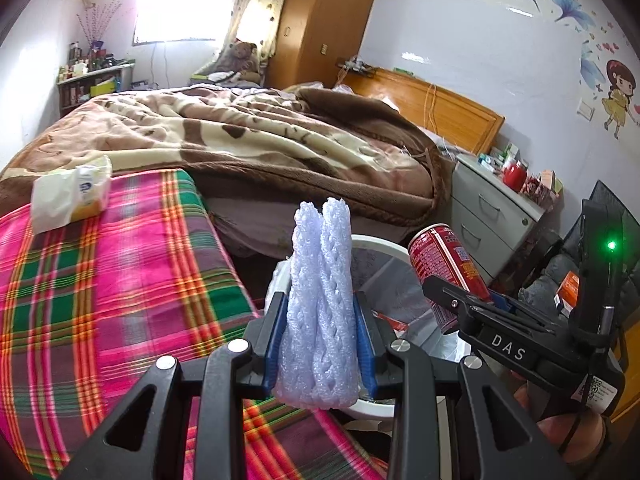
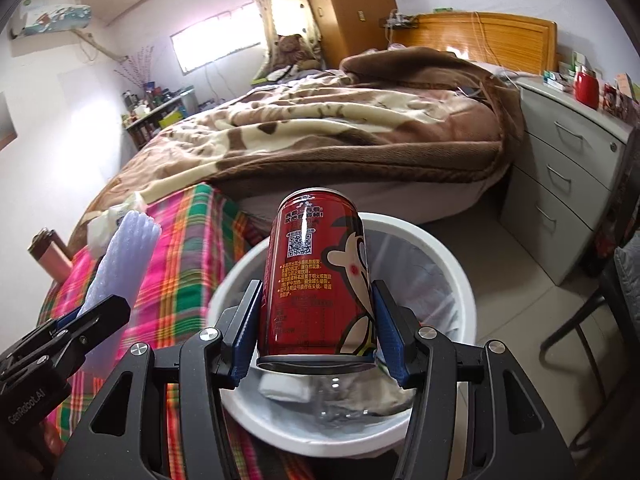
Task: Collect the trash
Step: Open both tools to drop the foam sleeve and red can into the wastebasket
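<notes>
1. White bin stands on the floor beside the plaid bed cover.
2. Right gripper fingers clamp red can above the bin; release once centred.
3. Left gripper fingers pinch foam sleeve near the rim; bring it over next.

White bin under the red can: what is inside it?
Inside the white bin show a clear liner, a white wad and clear plastic. The red can and right hand-held gripper cover the rest.

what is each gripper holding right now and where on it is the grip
The left gripper clamps a white foam net sleeve near its lower end. The right gripper clamps a red drink can by its sides, low on the body.
</notes>
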Demonstrator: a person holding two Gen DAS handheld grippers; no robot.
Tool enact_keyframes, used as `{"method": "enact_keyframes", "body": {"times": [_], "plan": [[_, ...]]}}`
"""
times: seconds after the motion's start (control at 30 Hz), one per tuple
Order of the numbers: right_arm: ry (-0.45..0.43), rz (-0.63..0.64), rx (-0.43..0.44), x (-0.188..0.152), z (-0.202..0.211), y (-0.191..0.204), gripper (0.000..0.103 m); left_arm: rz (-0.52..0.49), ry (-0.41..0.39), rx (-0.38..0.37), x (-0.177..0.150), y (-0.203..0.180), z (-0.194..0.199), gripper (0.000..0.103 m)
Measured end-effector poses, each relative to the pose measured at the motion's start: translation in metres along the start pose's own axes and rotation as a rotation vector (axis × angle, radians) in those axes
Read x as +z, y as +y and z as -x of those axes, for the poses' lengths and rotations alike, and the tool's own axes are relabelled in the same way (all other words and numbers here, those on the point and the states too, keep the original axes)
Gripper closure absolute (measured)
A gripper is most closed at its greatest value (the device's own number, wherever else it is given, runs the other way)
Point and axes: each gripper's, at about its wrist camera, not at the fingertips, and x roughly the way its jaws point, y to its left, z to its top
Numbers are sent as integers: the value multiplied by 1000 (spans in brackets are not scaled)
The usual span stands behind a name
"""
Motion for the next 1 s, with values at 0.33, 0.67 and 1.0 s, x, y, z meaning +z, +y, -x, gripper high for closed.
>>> {"method": "enact_keyframes", "body": {"times": [0.33, 0.67, 1.0], "plan": [[57, -10, -73, -2, -17, -25, 49, -29, 52, -6, 3, -25, -31, 68], [94, 4, -71, -3, -25, -31, 48, -56, 79, 10, 4, -36, -48, 48], [67, -29, -76, -3, -19, -35, 39, -35, 77, 12, 2, -32, -43, 32]]}}
